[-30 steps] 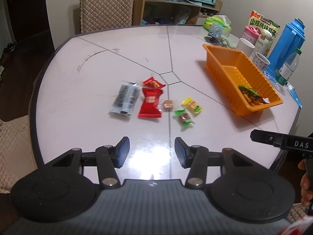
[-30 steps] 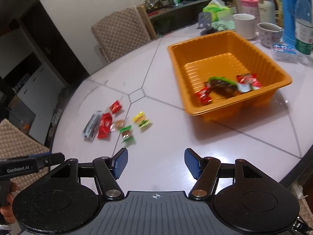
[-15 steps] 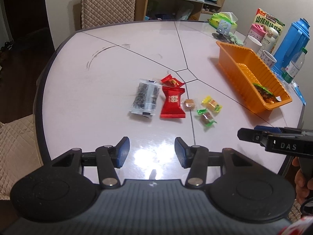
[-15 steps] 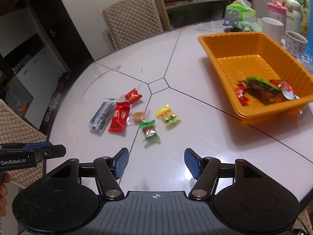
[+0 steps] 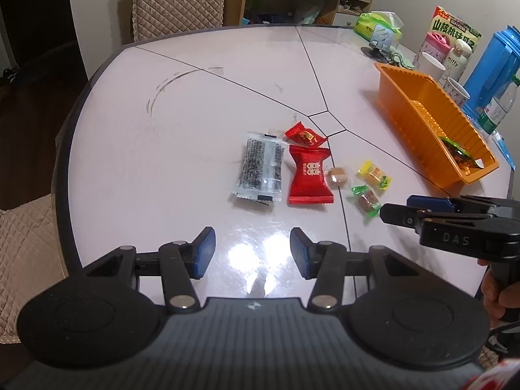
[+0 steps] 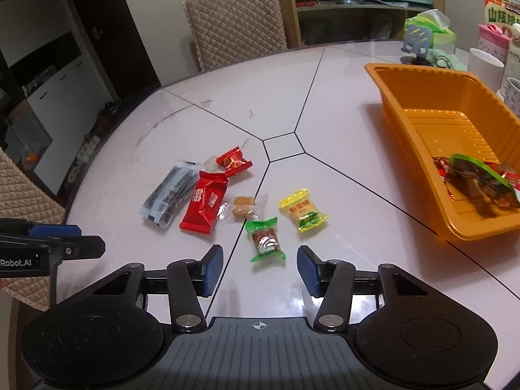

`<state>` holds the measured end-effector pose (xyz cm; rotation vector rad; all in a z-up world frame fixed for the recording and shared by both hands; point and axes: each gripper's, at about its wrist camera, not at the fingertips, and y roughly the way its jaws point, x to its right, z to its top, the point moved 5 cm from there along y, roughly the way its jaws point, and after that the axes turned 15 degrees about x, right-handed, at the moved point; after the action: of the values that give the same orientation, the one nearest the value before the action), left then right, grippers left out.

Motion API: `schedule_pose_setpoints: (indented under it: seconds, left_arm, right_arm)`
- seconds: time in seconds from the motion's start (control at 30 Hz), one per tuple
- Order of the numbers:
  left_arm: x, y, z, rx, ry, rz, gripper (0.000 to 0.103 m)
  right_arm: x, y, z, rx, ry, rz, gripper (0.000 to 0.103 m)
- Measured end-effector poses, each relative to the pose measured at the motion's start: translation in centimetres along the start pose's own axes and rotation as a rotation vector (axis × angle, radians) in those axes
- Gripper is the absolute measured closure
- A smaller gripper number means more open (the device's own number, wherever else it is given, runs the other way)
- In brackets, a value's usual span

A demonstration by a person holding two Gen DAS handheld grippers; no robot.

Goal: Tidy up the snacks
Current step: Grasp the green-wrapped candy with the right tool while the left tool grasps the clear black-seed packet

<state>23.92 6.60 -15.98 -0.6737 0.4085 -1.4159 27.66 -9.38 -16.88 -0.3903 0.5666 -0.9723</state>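
Six wrapped snacks lie loose mid-table: a black-and-clear bar packet (image 5: 260, 169) (image 6: 170, 195), a big red packet (image 5: 308, 175) (image 6: 204, 204), a small red candy (image 5: 304, 136) (image 6: 233, 161), a brown candy (image 5: 338, 175) (image 6: 243, 207), a yellow candy (image 5: 375, 174) (image 6: 303, 209) and a green candy (image 5: 365, 200) (image 6: 265, 239). My left gripper (image 5: 252, 252) hangs open short of the bar and red packets, holding nothing. My right gripper (image 6: 260, 268) hovers right at the green candy. Its jaws are closing, and the pads touch nothing.
An orange tray (image 5: 422, 107) (image 6: 403, 107) stands at the right with a few wrapped snacks at its near end. Behind it are mugs, a blue flask (image 5: 490, 65), a water bottle and a snack box. Padded chairs stand around the table's edge.
Both grippers have come in closer to the loose snacks and a little lower. The right gripper's fingers stand narrower than before. The snacks have not moved.
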Motion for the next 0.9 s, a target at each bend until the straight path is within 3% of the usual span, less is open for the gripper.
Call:
schedule_pose_setpoints:
  seconds: [0.5,0.9]
  left_arm:
    - [-0.1,2.6,0.8,-0.016,0.02,-0.019,0.057]
    - [0.3,4.5,1.4,-0.025,0.039,-0.036,0.057]
  right_arm:
    - [-0.2,4.1,-0.3,-0.035,-0.066,-0.029,0.062]
    - [-0.1,4.8,-0.6,-0.046,-0.115,-0.034,0.082]
